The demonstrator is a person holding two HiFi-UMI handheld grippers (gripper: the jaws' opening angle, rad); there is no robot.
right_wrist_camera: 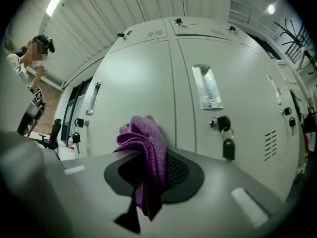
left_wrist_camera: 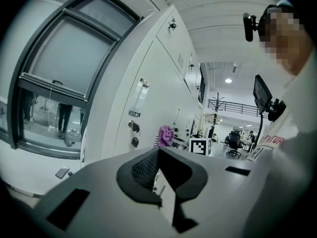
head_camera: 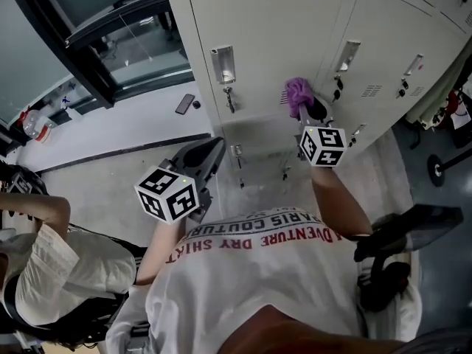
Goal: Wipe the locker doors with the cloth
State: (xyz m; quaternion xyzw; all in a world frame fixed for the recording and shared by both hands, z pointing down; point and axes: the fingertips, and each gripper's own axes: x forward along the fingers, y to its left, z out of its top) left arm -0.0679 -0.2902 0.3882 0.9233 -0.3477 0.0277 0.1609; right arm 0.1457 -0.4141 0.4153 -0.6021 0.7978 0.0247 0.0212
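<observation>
Left hand-held gripper [head_camera: 212,150] low, near the torso: jaws together, nothing between them. Right hand-held gripper [right_wrist_camera: 148,175] raised, clamped on the purple cloth [right_wrist_camera: 146,143] — cloth bunched above the jaws, close against the grey locker doors [right_wrist_camera: 143,78]. Contact unclear.

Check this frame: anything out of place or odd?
What looks like a phone lies on the floor beside the lockers, an odd spot. Otherwise normal: right gripper holds the purple cloth.
</observation>
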